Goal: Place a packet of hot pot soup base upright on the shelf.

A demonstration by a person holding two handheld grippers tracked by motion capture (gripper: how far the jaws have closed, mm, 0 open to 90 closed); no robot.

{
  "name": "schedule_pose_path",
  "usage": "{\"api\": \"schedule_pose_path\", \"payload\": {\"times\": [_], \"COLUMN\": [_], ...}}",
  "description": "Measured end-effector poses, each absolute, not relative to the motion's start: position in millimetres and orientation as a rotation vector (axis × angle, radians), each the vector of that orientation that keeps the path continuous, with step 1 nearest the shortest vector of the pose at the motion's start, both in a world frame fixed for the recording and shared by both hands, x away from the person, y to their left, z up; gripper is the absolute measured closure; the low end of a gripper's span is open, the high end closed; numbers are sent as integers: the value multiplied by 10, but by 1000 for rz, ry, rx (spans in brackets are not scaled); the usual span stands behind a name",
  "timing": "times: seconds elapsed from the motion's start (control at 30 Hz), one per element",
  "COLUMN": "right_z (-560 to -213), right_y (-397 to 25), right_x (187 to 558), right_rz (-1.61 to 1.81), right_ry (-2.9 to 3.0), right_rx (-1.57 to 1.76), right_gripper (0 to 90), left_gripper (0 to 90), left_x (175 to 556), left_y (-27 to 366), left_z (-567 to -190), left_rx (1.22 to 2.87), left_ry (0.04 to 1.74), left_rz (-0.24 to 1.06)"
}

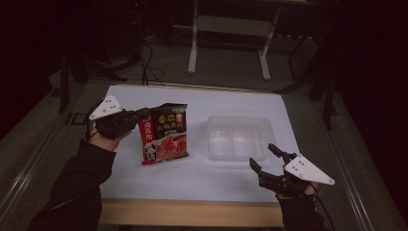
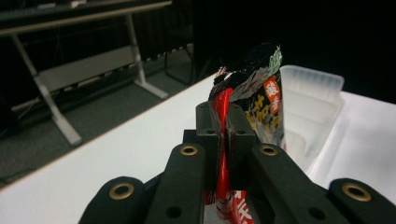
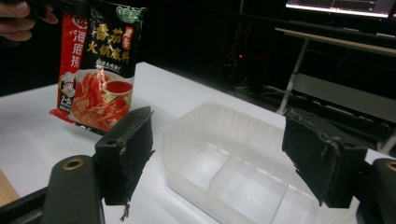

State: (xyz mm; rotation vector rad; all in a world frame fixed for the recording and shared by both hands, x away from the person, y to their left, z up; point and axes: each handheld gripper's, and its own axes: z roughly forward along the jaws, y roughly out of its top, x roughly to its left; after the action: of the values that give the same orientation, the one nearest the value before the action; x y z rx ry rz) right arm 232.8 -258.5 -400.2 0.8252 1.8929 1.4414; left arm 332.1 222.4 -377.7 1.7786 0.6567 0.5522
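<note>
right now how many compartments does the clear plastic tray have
2. The clear plastic tray sits on the white table, right of the sauce packet held by the left gripper. A divider splits its floor into a left compartment and a right compartment, both empty.

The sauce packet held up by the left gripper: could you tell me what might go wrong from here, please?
1. The left gripper pinches the sauce packet only at one edge, so it may slip or swing.
2. The packet hangs beside the clear tray, not over it; a drop would likely land on the table.
3. The tray looks light, and the open right gripper is not holding it, so a bump could shift it.
</note>
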Motion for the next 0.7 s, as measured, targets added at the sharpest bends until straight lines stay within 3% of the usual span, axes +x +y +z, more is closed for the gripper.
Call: {"api": "schedule_pose_path", "payload": {"times": [0.7], "right_z": [-3403], "right_y": [-2263], "right_x": [2545], "right_rz": [1603], "right_ry": [1999], "right_rx": [624], "right_gripper": [279], "left_gripper": [877], "left_x": [3088], "left_y": [1943], "left_z": [-3581], "left_rx": [1769], "left_ry": [447], "left_rz": [444]}}
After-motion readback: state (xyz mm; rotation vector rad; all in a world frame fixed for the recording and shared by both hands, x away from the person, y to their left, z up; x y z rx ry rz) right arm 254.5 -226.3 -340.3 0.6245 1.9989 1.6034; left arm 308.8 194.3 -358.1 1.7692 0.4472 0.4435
